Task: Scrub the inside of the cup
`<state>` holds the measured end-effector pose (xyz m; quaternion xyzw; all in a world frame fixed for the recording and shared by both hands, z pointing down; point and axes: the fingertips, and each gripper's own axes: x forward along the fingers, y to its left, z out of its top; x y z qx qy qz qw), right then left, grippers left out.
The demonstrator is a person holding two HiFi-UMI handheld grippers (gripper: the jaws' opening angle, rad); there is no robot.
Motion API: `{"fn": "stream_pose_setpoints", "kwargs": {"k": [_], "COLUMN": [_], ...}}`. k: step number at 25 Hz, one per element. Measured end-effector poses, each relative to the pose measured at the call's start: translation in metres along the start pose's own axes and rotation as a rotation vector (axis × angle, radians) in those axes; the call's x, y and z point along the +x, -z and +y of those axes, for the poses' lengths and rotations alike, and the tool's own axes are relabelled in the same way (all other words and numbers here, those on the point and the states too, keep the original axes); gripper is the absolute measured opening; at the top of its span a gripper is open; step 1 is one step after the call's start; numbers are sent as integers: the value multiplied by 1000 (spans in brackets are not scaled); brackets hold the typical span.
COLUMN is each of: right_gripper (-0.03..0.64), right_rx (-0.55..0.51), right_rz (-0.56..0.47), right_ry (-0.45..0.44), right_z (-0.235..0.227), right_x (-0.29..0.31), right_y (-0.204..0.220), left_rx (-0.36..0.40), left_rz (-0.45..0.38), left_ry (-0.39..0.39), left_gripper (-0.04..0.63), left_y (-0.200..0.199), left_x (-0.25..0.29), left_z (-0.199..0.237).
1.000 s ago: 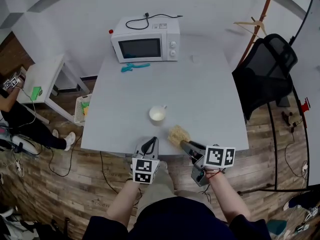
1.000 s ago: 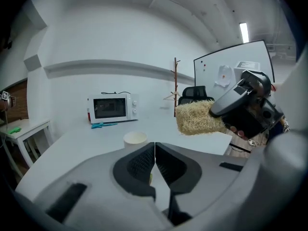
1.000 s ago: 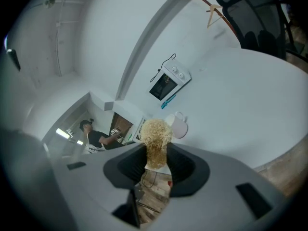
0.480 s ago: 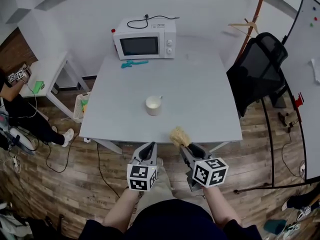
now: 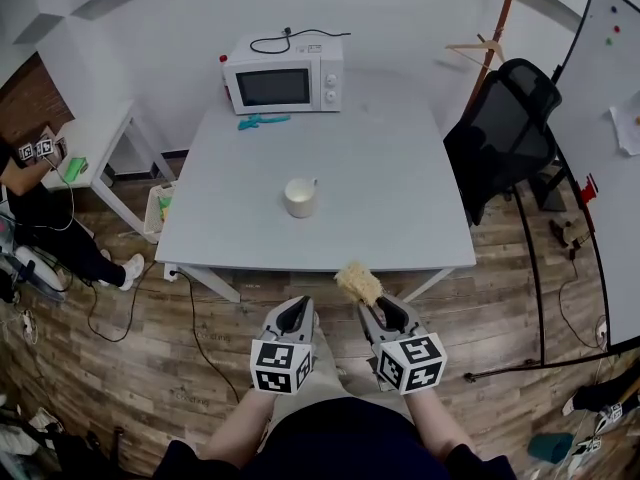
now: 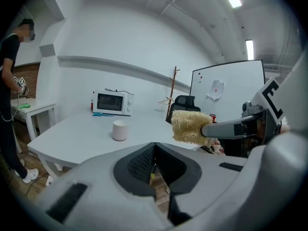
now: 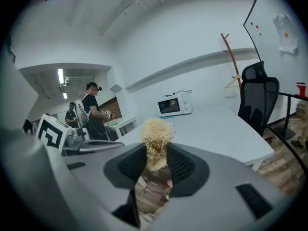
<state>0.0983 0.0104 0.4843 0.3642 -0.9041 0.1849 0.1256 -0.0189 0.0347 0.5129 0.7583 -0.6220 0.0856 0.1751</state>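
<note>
White table (image 5: 400, 168) bears the cup (image 5: 299, 197) well ahead of my left gripper (image 5: 297, 310), jaws pressed together empty, while my right gripper (image 5: 380, 310) pinches a soft loofah (image 5: 358, 282); the cup looks light, hard, slippery and breakable, best gripped across its rim.

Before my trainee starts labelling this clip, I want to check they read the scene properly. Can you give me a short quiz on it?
1. True or false: the cup lies tipped over on the table.
2. What does the right gripper hold? A) a straw-coloured scrubber B) a spoon C) nothing
3. In a word, how do the jaws of the left gripper stand?

Key: 1 false, it stands upright. 2 A. 3 shut, with nothing between them.
</note>
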Motion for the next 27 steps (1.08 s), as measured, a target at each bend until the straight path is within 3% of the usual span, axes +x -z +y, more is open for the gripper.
{"fn": "stream_pose_setpoints", "kwargs": {"k": [27], "right_gripper": [129], "right_rx": [-46], "right_rz": [-57], "right_ry": [-7], "right_z": [15], "right_x": [-18], "right_y": [-6], "left_rx": [-18], "left_rz": [-28], "left_ry": [2], "left_gripper": [17], "left_y": [-7], "left_x": [-19], "left_z": [-16]}}
